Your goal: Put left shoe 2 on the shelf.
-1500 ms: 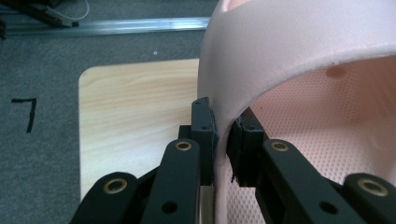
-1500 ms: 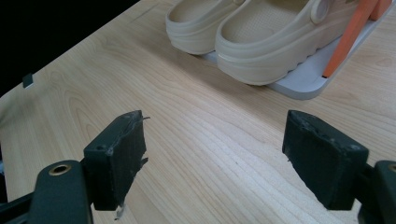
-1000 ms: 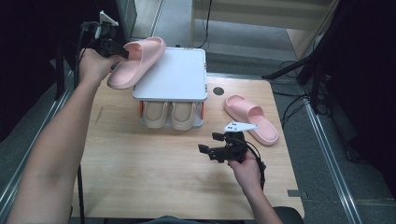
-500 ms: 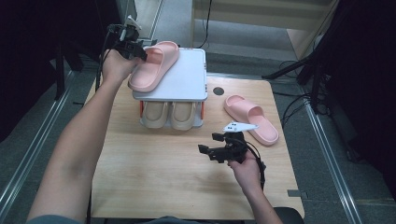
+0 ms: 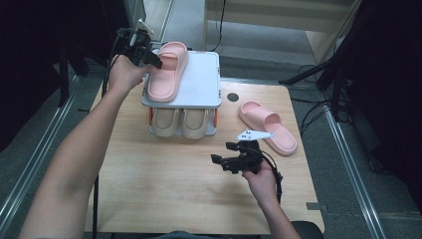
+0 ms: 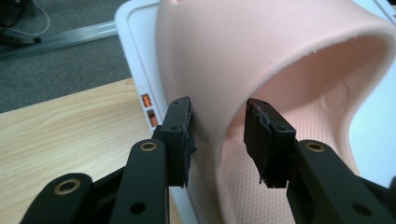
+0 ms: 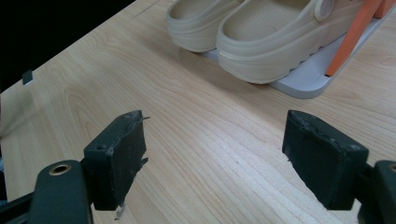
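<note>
I see the white two-tier rack (image 5: 201, 82) at the table's far side, with one pink slipper (image 5: 166, 74) lying on its top shelf, long axis running away from me. My left gripper (image 5: 149, 56) straddles its strap, jaws just opening, pads loosened. My right gripper (image 5: 226, 159) hovers agape, nearest the second pink slipper (image 5: 268, 127) to its right.

The high view looks forward and down from above the person's side, taking in the whole wooden surface (image 5: 149, 189) with the white shoe rack (image 5: 201, 84) at its far edge. The left gripper view sits very close behind its jaws, facing the pink slipper (image 6: 280, 60) on the rack top. The right gripper view looks low across the surface at the beige clogs (image 7: 261, 32), which the high view also shows.
</note>
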Tool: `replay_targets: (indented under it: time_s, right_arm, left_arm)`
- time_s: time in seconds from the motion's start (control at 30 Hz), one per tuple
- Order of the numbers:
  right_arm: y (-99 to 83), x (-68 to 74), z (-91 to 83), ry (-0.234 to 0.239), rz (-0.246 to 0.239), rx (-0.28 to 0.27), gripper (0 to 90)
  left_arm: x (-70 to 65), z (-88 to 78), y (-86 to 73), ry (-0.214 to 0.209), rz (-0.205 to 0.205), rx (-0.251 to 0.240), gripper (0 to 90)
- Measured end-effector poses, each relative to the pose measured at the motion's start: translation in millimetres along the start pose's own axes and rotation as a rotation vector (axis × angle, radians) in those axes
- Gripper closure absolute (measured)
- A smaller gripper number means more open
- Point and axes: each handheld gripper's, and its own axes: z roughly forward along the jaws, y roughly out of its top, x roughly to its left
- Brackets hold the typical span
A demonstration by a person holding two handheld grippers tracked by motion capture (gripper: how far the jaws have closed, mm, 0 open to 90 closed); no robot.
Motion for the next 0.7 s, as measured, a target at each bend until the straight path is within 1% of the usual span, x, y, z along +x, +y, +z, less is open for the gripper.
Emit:
replay_targets:
  time_s: [0.07, 0.1, 0.13, 0.17, 0.23, 0.3, 0.33, 0.43, 0.5, 0.53, 0.6, 0.7]
  right_arm:
    - [0.0, 0.0, 0.1, -0.001, -0.001, 0.003, 21.3]
    - [0.0, 0.0, 0.2, -0.001, 0.000, 0.002, 21.3]
    - [0.0, -0.1, 0.1, -0.001, -0.001, 0.001, 21.3]
    - [-0.1, -0.3, 0.1, -0.002, 0.000, 0.000, 21.3]
    - [0.0, -1.2, -0.3, -0.004, 0.002, -0.001, 21.3]
    - [0.0, -2.3, -0.7, -0.006, 0.007, -0.004, 21.3]
    - [0.0, -2.8, -1.2, -0.008, 0.008, -0.002, 21.3]
    - [0.2, -4.9, -3.0, -0.012, 0.007, -0.014, 21.3]
    - [0.8, -6.5, -4.9, 0.001, 0.007, -0.033, 21.1]
    - [0.9, -7.3, -5.2, 0.005, 0.011, -0.037, 21.0]
    - [1.2, -10.2, -5.0, -0.008, 0.028, -0.037, 21.1]
    - [2.0, -14.6, -4.3, -0.040, 0.034, -0.036, 21.3]
  left_arm:
    - [-0.8, -0.2, -0.4, -0.003, 0.001, 0.000, 59.4]
    - [-2.5, -0.4, -1.2, -0.018, -0.005, -0.002, 58.1]
    - [-3.1, -0.4, -1.7, -0.021, -0.003, -0.003, 57.1]
    - [-2.8, -0.8, -2.1, -0.016, 0.009, 0.001, 56.0]
    - [-1.5, -1.7, -3.2, -0.028, 0.008, -0.007, 53.9]
    - [0.0, -3.9, -4.7, -0.034, 0.007, -0.020, 49.5]
    - [0.4, -5.7, -6.2, -0.042, 0.002, -0.033, 48.1]
    - [2.6, -13.1, -12.2, -0.066, 0.010, -0.056, 44.8]
    - [4.7, -17.5, -16.4, -0.071, 0.020, -0.058, 43.8]
    - [6.4, -20.6, -19.6, -0.082, 0.020, -0.065, 43.6]
    - [8.8, -25.1, -24.6, -0.092, 0.024, -0.066, 42.7]
    - [11.1, -31.4, -31.7, -0.101, 0.035, -0.068, 42.0]
